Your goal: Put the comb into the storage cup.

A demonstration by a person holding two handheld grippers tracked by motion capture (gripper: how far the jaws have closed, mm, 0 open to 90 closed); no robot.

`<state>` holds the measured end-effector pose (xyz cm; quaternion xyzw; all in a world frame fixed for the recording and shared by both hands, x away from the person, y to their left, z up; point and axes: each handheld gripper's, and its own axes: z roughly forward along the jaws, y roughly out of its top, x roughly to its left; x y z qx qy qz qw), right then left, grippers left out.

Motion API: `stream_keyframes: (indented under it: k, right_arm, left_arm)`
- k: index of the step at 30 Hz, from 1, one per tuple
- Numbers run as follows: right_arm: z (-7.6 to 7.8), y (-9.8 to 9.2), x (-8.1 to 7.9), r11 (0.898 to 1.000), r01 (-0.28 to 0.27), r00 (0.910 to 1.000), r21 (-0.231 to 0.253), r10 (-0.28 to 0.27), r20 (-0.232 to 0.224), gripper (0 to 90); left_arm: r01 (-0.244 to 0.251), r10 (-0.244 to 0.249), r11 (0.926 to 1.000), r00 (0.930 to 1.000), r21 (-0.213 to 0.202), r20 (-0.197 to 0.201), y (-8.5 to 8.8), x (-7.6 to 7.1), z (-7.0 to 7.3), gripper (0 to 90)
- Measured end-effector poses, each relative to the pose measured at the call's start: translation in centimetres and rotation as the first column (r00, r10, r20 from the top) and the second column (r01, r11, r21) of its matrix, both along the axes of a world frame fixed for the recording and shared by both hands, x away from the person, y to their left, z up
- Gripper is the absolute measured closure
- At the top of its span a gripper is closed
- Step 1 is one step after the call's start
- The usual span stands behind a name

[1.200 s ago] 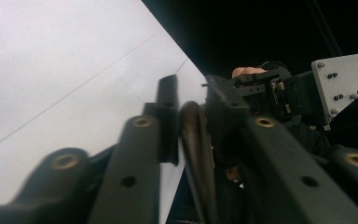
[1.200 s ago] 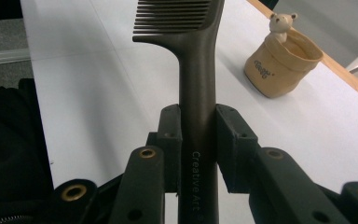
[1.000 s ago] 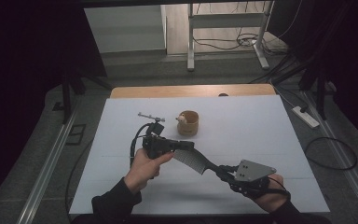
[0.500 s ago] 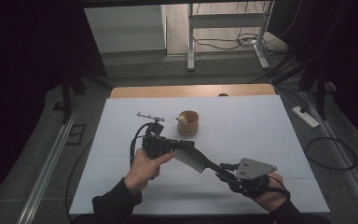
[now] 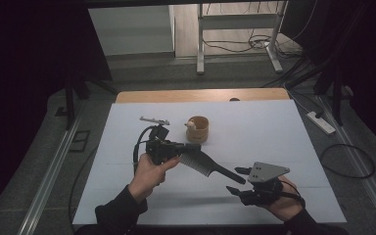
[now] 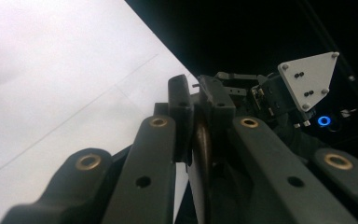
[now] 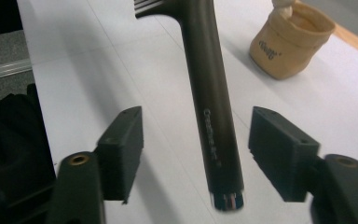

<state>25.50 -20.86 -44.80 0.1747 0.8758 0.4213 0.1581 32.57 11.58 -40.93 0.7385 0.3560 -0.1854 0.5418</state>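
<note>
A black comb (image 5: 210,165) is held off the white table sheet (image 5: 274,127) with my left gripper (image 5: 188,147) shut on its toothed head. In the left gripper view the comb's edge (image 6: 203,154) is clamped between the jaws of the left gripper (image 6: 200,107). The handle (image 7: 212,107) points at my right gripper (image 5: 236,179), which is open. In the right gripper view the handle's end lies between the spread jaws of the right gripper (image 7: 200,142), with a gap on each side.
A small tan pouch (image 5: 197,129) holding something white stands behind the comb and shows again (image 7: 289,44) beyond the handle. A thin grey clip-like object (image 5: 154,120) lies at the back left. Bare wood (image 5: 200,95) edges the far side.
The right gripper has shifted slightly around the comb's handle end. The left hand and comb have barely moved.
</note>
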Motion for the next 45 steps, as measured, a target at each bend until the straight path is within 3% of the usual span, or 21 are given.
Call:
stream_keyframes:
  k: [7,15,20,25,29,45]
  right_arm:
    - [-0.2,-0.4,0.6,0.999,0.039,0.9979,0.011,-0.038,-0.052,24.0]
    - [-0.4,-0.9,1.2,0.997,0.077,0.9887,0.007,-0.076,-0.130,17.4]
    - [-0.6,-1.1,1.3,0.996,0.090,0.9864,-0.004,-0.090,-0.138,11.4]
    - [-0.8,-1.2,1.3,0.993,0.113,0.9872,-0.022,-0.115,-0.110,4.8]
    - [-1.0,-1.5,1.4,0.992,0.125,0.9842,-0.023,-0.127,-0.123,0.5]
    - [-1.5,-2.4,1.4,0.985,0.147,0.9777,-0.086,-0.158,-0.138,0.0]
  left_arm:
    - [-0.020,0.019,0.9993,0.9994,0.032,0.029,0.3,0.1,0.2,83.5]
    - [-0.039,0.036,0.9977,0.9978,0.055,0.055,0.7,0.2,0.7,83.5]
    - [-0.056,0.051,0.9960,0.9959,0.069,0.074,1.0,0.2,1.1,83.4]
    - [-0.069,0.063,0.9942,0.9949,0.082,0.079,1.3,0.4,1.3,83.4]
    - [-0.083,0.075,0.9925,0.9937,0.090,0.083,1.6,0.7,1.6,83.4]
    - [-0.130,0.119,0.9849,0.9879,0.115,0.100,2.8,1.7,2.6,83.4]
